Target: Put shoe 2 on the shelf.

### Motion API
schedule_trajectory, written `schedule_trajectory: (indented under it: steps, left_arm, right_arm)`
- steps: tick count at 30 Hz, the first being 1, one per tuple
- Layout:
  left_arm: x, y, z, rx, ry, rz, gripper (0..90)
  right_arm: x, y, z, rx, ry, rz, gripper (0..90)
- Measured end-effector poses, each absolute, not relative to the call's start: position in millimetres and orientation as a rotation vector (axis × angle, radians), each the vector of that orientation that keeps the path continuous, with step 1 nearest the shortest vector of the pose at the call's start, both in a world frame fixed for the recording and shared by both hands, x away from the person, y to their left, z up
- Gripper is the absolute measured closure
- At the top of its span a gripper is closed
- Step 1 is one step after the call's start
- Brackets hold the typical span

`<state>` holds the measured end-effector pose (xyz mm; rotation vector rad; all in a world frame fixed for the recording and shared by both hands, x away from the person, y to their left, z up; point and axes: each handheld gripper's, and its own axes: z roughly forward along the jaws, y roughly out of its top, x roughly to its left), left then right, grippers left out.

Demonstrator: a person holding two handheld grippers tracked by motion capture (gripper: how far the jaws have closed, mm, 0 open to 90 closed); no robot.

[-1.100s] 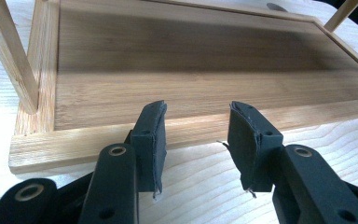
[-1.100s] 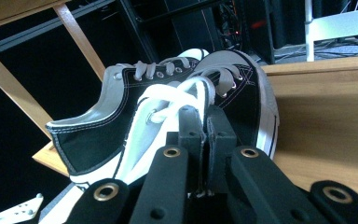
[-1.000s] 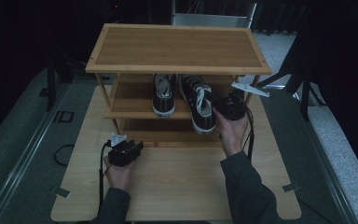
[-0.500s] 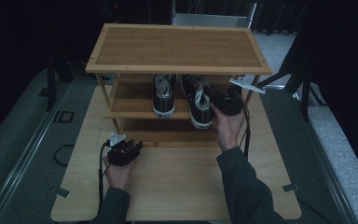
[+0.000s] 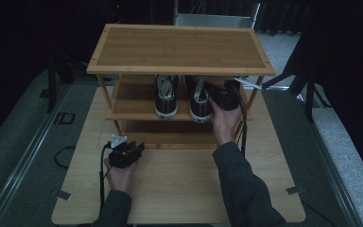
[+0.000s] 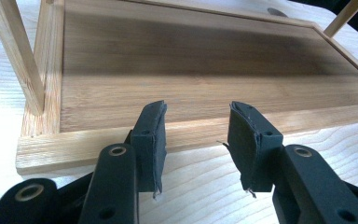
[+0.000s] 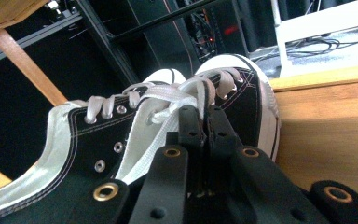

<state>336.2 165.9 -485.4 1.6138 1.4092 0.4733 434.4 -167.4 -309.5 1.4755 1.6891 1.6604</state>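
Table [image 5: 184, 184]: pale wood, bearing a three-tier bamboo rack; bare at the near edge.

Left gripper [image 5: 133, 150]: resting on the table just before the rack's bottom shelf [image 6: 191, 65]; jaws parted, nothing between them. The left gripper view looks across that bare bottom shelf.

Rack [image 5: 179, 47]: bamboo, slim corner posts, top shelf bare.

Right gripper [image 5: 217, 98]: reached in at the middle shelf [image 5: 132, 101], at the right-hand shoe's side. In the right gripper view the jaws stand pressed together on the shoe's upper by the lacing, pinching canvas at the eyelet edge.

Right-hand shoe [image 5: 199, 99]: black canvas sneaker, white laces, white rubber toe cap, toe toward the person, on the middle shelf near its front edge.

Left-hand shoe [image 5: 166, 97]: matching sneaker, just beside its pair on the same shelf, untouched.

Handling, judged: light; canvas upper soft and apt to fold under a pinch, so the shoe may sag or swing toe-down when lifted. Rubber sole stiff and grippy, likely to drag on bamboo. Best hold appears to be the collar or eyelet band, where doubled cloth gives firmer purchase; laces alone would slip.
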Motion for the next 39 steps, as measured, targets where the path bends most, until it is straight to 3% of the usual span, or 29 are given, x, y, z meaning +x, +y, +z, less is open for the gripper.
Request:
schedule_trajectory:
  steps: [39]
  left_arm:
    - [334.7, 163.2, -483.3, 1.602, 1.390, 0.470, 57.2]
  right_arm:
    - [433.2, -143.2, -316.2, 1.526, 1.624, 1.708, 84.5]
